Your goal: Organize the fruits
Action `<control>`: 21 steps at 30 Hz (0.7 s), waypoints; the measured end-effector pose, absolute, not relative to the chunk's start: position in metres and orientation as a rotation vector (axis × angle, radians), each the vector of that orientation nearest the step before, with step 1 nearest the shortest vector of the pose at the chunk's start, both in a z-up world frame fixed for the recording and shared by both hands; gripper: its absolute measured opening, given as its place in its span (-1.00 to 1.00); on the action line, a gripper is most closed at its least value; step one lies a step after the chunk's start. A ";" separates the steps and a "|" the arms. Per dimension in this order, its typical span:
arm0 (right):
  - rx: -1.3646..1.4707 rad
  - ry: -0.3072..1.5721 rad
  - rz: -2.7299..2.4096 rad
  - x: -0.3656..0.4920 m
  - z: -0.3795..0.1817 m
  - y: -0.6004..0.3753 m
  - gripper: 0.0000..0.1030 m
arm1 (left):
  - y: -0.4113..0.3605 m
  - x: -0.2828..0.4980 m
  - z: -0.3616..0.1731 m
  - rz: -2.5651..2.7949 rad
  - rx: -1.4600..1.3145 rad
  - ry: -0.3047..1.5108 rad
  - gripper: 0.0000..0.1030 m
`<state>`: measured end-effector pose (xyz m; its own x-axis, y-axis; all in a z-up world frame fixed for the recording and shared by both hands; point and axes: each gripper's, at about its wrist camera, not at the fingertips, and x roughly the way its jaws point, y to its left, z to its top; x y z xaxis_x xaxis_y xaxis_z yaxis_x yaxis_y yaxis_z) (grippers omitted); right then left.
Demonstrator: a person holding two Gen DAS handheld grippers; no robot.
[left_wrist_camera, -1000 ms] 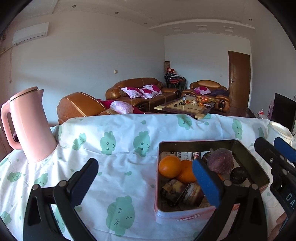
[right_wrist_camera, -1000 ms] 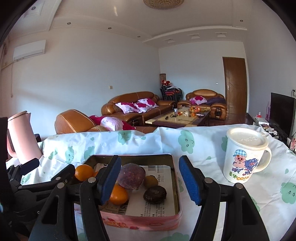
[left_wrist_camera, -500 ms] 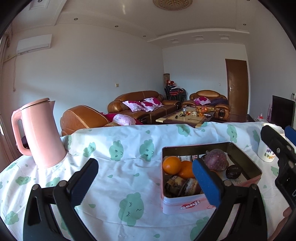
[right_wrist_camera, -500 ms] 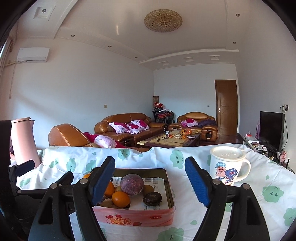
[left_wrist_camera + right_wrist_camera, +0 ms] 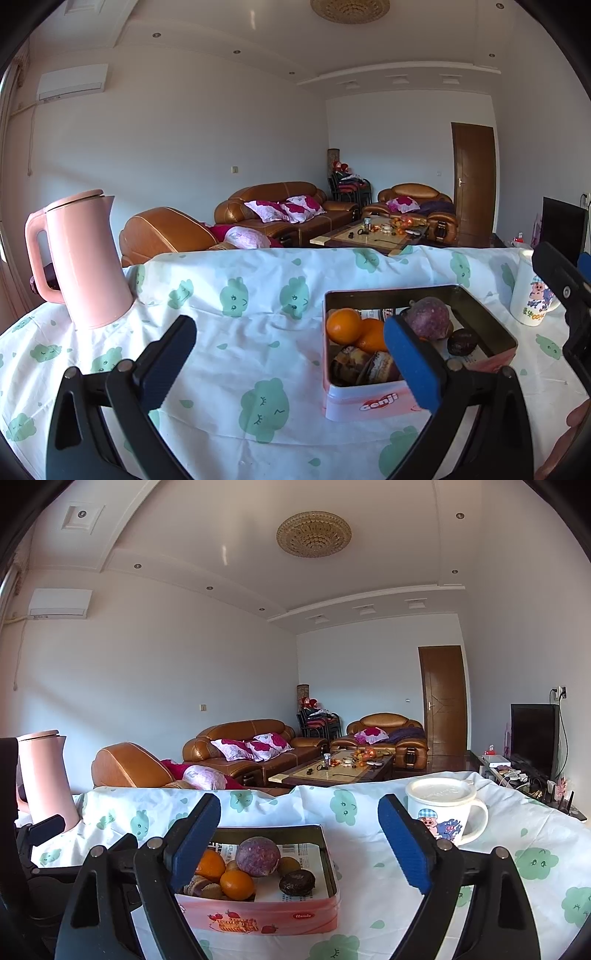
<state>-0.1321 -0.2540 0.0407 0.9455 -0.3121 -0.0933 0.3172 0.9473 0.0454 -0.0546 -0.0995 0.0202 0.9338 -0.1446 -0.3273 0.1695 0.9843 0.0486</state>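
A pink tin box [image 5: 373, 400] [image 5: 273, 919] sits on the clothed table and holds oranges [image 5: 343, 325] [image 5: 237, 884], a round purple fruit [image 5: 430, 317] [image 5: 258, 856], a dark passion fruit [image 5: 461, 341] [image 5: 297, 882] and brown fruits [image 5: 364, 365]. My left gripper [image 5: 291, 362] is open and empty, pulled back above the table left of the box. My right gripper [image 5: 299, 840] is open and empty, raised in front of the box.
A pink kettle [image 5: 83, 258] [image 5: 44, 775] stands at the table's left back. A white lidded cartoon mug [image 5: 441, 808] [image 5: 532, 295] stands right of the box. The tablecloth [image 5: 236, 332] is white with green prints. Sofas and a coffee table lie beyond.
Both grippers have drawn back and tilted up from the box. The box looks smaller and lower in both views, and more ceiling shows. Both stay open and empty.
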 end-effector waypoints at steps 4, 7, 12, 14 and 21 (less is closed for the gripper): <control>0.063 0.085 -0.323 -0.133 0.040 -0.256 0.72 | -0.100 -0.055 0.020 -0.161 0.077 0.328 1.00; 0.061 0.086 -0.322 -0.133 0.040 -0.256 0.72 | -0.100 -0.054 0.020 -0.162 0.076 0.329 1.00; 0.062 0.085 -0.323 -0.133 0.040 -0.256 0.72 | -0.099 -0.054 0.020 -0.159 0.075 0.331 1.00; 0.062 0.087 -0.322 -0.133 0.040 -0.256 0.72 | -0.100 -0.054 0.019 -0.153 0.074 0.336 1.00; 0.061 0.091 -0.326 -0.133 0.040 -0.257 0.72 | -0.102 -0.055 0.018 -0.160 0.082 0.344 1.00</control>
<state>-0.1333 -0.2571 0.0398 0.9432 -0.3171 -0.0989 0.3227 0.9454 0.0454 -0.0547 -0.1022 0.0177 0.9291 -0.1416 -0.3417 0.1695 0.9841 0.0530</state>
